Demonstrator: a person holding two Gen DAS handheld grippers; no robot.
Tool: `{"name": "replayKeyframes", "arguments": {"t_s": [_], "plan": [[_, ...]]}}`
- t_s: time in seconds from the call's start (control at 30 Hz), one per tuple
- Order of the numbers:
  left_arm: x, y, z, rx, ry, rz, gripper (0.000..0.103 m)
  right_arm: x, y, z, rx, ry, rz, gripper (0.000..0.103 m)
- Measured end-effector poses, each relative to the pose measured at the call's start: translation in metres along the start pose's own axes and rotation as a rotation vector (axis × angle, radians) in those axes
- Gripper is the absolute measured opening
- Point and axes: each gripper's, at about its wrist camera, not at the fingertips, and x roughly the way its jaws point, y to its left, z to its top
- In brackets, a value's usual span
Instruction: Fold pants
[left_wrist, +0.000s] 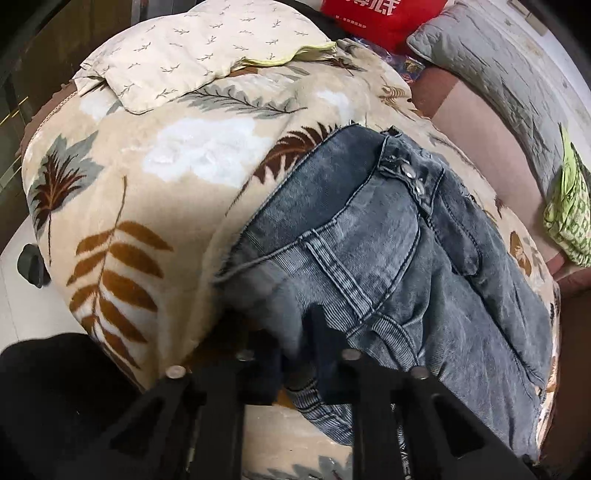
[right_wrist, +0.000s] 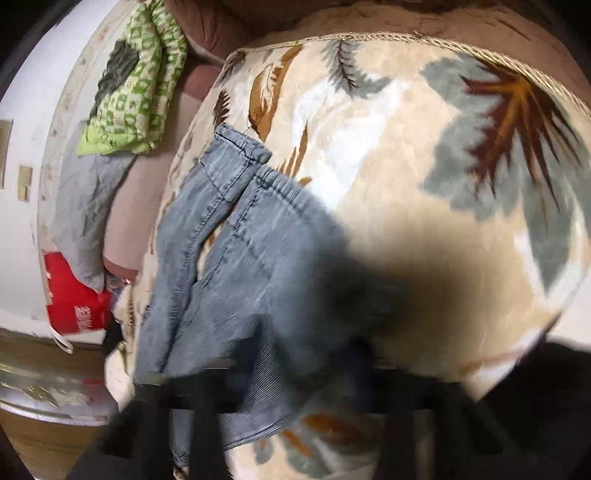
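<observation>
The faded blue-grey denim pants (left_wrist: 388, 236) lie on a beige plush leaf-print blanket (left_wrist: 147, 177), waistband with metal snaps toward one o'clock and the elastic cuffs side by side in the right wrist view. The left gripper (left_wrist: 295, 343) is clamped on their near edge. The right gripper (right_wrist: 295, 362) is blurred; I cannot tell its state.

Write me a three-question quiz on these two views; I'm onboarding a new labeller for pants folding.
1. True or false: the jeans lie on a leaf-print blanket.
2. In the left wrist view, which part of the jeans shows? A) leg cuffs B) waistband with metal buttons C) back pocket label
3. Fill in: the bag at the far side is ____ in colour.

Key: 1 true; 2 B; 3 red.
</observation>
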Motion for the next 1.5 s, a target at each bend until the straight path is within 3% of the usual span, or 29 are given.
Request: {"name": "replayKeyframes", "arguments": {"t_s": [0.07,0.17,0.27,0.33,0.37,0.4,0.43,0.47,0.53,0.6,0.67,0.73,0.77,0.8,0.83,0.87,0.9,1.0,1.13,1.23,1.3,1.5], "plan": [[-0.006,0.000,0.002,0.005,-0.019,0.005,0.008,0.001,0.005,0.012,-0.059,0.002,-0.031,0.015],[-0.032,-0.012,-0.001,0.046,-0.131,0.030,0.007,-0.033,0.046,0.005,-0.279,-0.125,-0.096,0.014],[-0.025,-0.019,-0.014,0.079,-0.085,0.037,0.011,-0.040,0.060,0.000,-0.393,-0.199,-0.205,0.017],[-0.003,-0.016,-0.021,0.088,0.010,0.083,0.018,-0.009,0.041,0.005,-0.384,-0.072,-0.307,0.031],[-0.004,-0.014,-0.019,0.088,-0.002,0.089,0.031,0.006,0.025,0.007,-0.339,0.007,-0.327,0.034],[-0.013,-0.013,-0.014,0.089,-0.026,0.112,0.041,-0.001,0.023,0.006,-0.346,-0.032,-0.289,0.041],[-0.021,-0.012,-0.011,0.084,-0.045,0.117,0.058,-0.007,0.026,0.006,-0.356,-0.041,-0.295,0.051],[-0.035,-0.014,-0.004,0.082,-0.086,0.116,0.061,-0.020,0.030,0.008,-0.355,-0.077,-0.326,0.071],[-0.059,-0.025,0.002,0.120,-0.178,0.105,0.064,-0.047,0.040,0.009,-0.343,-0.186,-0.285,0.072],[-0.072,-0.042,0.006,0.172,-0.228,0.063,0.070,-0.063,0.054,0.011,-0.364,-0.211,-0.171,0.075],[-0.068,-0.065,0.008,0.228,-0.205,-0.033,0.072,-0.061,0.067,0.012,-0.370,-0.190,-0.057,0.082],[-0.046,-0.082,0.005,0.295,-0.142,-0.037,0.072,-0.039,0.064,0.015,-0.382,-0.123,0.018,0.085],[-0.026,-0.086,0.002,0.319,-0.074,-0.031,0.072,-0.019,0.050,0.017,-0.363,-0.055,-0.011,0.085],[0.010,-0.086,-0.003,0.339,0.075,0.004,0.072,0.008,0.029,0.022,-0.299,0.047,-0.101,0.082],[0.027,-0.082,-0.008,0.347,0.146,0.041,0.072,0.014,0.017,0.026,-0.266,0.059,-0.084,0.081],[0.021,-0.085,-0.009,0.399,0.074,0.050,0.073,0.009,0.020,0.029,-0.268,0.037,-0.068,0.081],[0.016,-0.089,-0.007,0.423,0.053,0.056,0.073,0.004,0.026,0.033,-0.275,0.044,-0.077,0.081],[-0.009,-0.102,0.027,0.424,-0.003,-0.056,0.074,-0.017,0.067,0.057,-0.362,-0.037,-0.037,0.081],[-0.006,-0.120,0.084,0.414,-0.079,-0.070,0.074,0.010,0.117,0.117,-0.446,-0.064,-0.070,0.081],[0.020,-0.129,0.119,0.394,-0.046,-0.114,0.074,0.072,0.145,0.176,-0.487,-0.020,-0.120,0.081],[0.035,-0.134,0.136,0.369,-0.037,-0.125,0.074,0.092,0.152,0.195,-0.482,0.015,-0.145,0.081],[0.094,-0.149,0.190,0.307,0.008,-0.121,0.074,0.147,0.156,0.219,-0.512,0.071,-0.231,0.081]]}}
